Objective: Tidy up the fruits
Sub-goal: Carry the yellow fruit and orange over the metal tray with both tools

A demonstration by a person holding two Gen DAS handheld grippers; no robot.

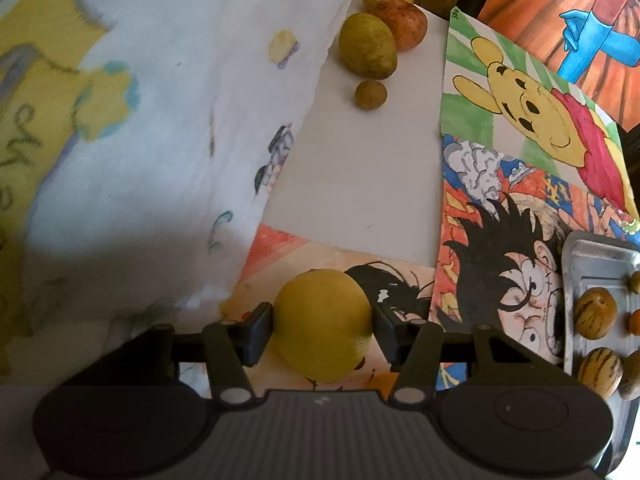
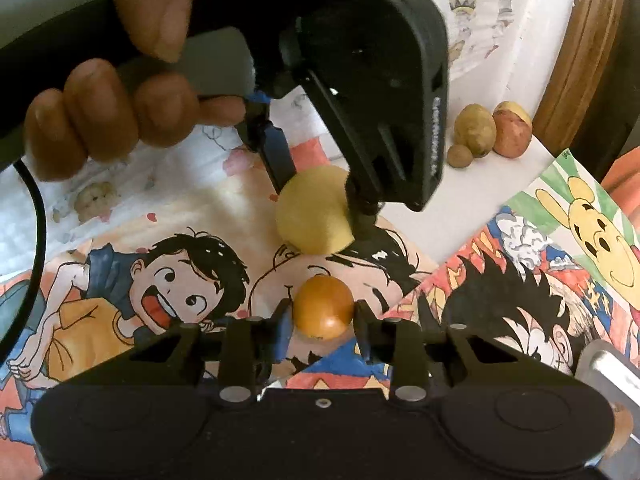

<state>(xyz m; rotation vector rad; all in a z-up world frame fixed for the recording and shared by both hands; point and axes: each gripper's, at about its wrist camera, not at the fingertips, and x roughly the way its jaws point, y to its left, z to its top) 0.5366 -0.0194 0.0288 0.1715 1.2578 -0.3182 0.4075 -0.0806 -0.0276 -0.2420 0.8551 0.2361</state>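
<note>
Worktop (image 1: 360, 176) surface, largest in view, carries overlapping cartoon drawings (image 2: 168, 280) with a pale printed cloth (image 1: 160, 120) along its far-left side. We see a metal tray (image 1: 592, 256) at the right edge of the left wrist view; it holds two striped fruits (image 1: 595, 312) and a few more, cut off by the frame. We find a cluster of four loose fruits at the far end of the worktop: two yellow-green ones (image 1: 367, 46), a reddish one (image 1: 402, 22) touching them, and a small brown one (image 1: 370, 95) just beside. We note a person's hand (image 2: 116, 112) wrapped around the handle of the left claw (image 2: 320, 196), seen from the right wrist camera. Left claw (image 1: 323, 326) is clamped on a yellow round fruit (image 1: 323, 324), one finger pressed to each side, low over a drawing; we cannot tell whether the fruit touches the paper. Right claw (image 2: 323, 322) is clamped on a smaller orange fruit (image 2: 323, 308), just in front of the yellow one and apart from it.
</note>
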